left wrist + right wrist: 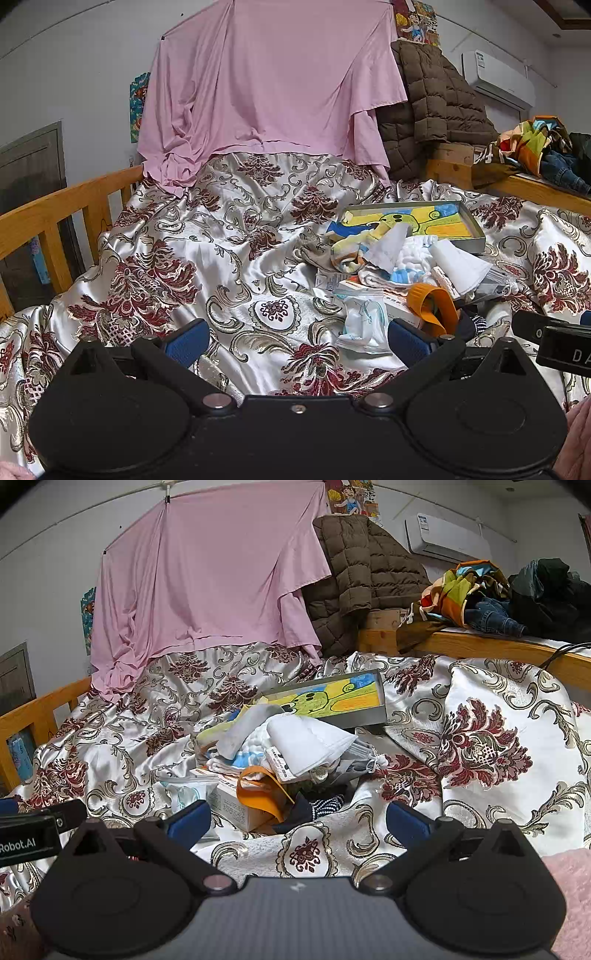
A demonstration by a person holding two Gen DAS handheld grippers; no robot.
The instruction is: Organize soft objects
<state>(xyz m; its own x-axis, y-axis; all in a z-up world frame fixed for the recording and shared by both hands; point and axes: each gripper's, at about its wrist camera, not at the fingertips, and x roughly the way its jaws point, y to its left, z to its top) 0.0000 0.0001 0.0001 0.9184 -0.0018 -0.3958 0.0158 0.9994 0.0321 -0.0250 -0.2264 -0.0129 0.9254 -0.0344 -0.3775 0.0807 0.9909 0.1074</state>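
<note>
Here both grippers, left (297, 341) and right (297, 821), gape empty near the pile (280, 753); loosely stacked cloths could slide off the slick bedspread (491, 738).

air conditioner (447, 539) high on wall; poster (352, 496), perhaps cartoon, beside it.

left wrist: set low over the bedspread (229, 258), faced toward the pink sheet (266, 81), pile (399, 266) seen near, right of centre | right wrist: set beside it, same heading, pile (288, 746) seen centred and closer | shared: pile, box (332, 698), sheet, jacket (362, 565)
</note>
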